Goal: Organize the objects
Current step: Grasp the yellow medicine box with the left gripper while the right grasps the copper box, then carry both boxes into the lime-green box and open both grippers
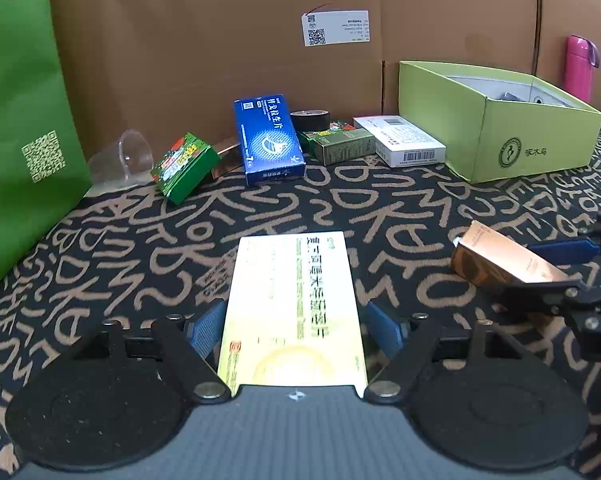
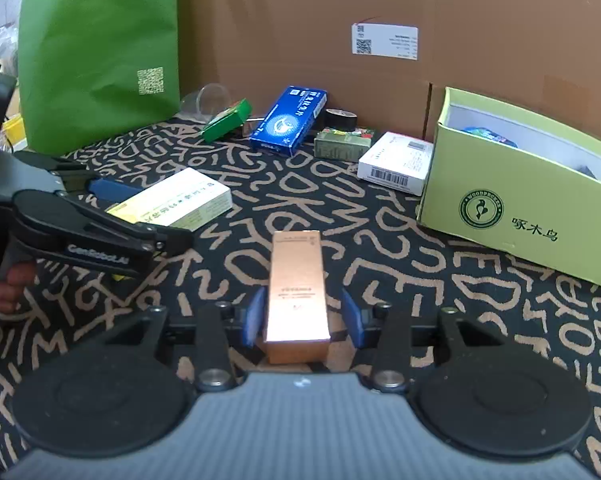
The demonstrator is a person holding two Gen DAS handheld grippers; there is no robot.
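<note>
You are bracketing the yellow box point(image 1: 292, 308) with your left gripper point(image 1: 296, 322); its blue pads point(image 1: 204, 326) are standing just beside the box sides with a small gap, so it is open and not gripping. The box is lying flat on the patterned cloth point(image 1: 140, 248), toward the near edge. Your right gripper point(image 2: 300, 320) is around the copper box point(image 2: 296, 296) in the same way: the jaws are open, and a gap is showing on both sides. This box is also resting on the cloth near the front edge, right of the yellow one.

If you are lifting now, both boxes could be staying behind or slipping, because no pad is pressing yet. The copper box is narrow and could be tipping if one pad is touching first.

The right wrist view is showing something blue inside the green carton point(image 2: 520, 184) at the right edge; the left view is showing there only a white lining. The left view is showing the pink bottle point(image 1: 579, 68) behind the carton, which the right view is missing.
</note>
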